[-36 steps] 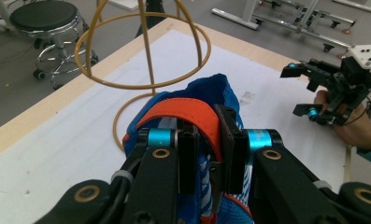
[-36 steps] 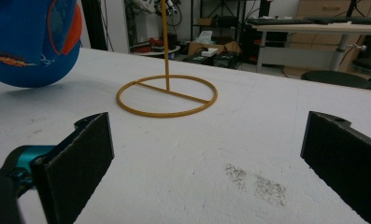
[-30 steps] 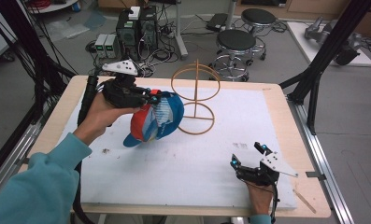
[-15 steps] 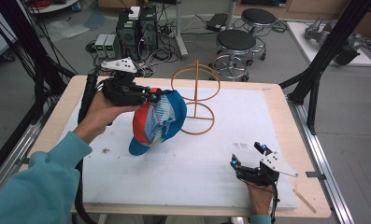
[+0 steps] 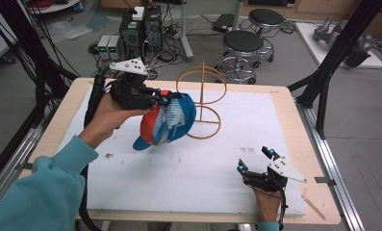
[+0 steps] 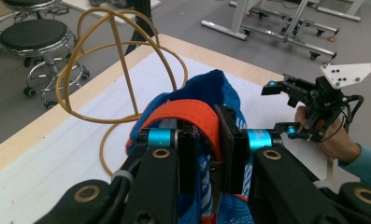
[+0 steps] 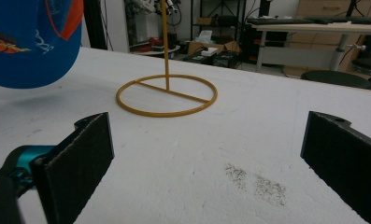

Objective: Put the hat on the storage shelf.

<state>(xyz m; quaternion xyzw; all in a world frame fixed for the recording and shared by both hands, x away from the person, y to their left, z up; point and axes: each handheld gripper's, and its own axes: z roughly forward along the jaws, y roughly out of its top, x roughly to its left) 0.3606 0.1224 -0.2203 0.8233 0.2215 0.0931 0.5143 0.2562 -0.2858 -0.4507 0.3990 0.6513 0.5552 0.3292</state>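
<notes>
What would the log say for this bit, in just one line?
left hand-held gripper: shut on blue cap, lifted beside wire stand | right hand-held gripper: open, empty, low over white table cover

Lab: computer towers (image 5: 140, 29), stools (image 5: 244, 43), cables on floor.

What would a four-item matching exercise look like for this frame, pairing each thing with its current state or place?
Things:
1. cap
2. wire stand
3. left gripper
4. right gripper

States or places:
A. jaws wide apart, low near the table's front edge
B. standing on its ring base on the white mat
C. held up off the table, beside the stand
D. jaws closed on fabric

Pairs: 1-C, 2-B, 3-D, 4-A
</notes>
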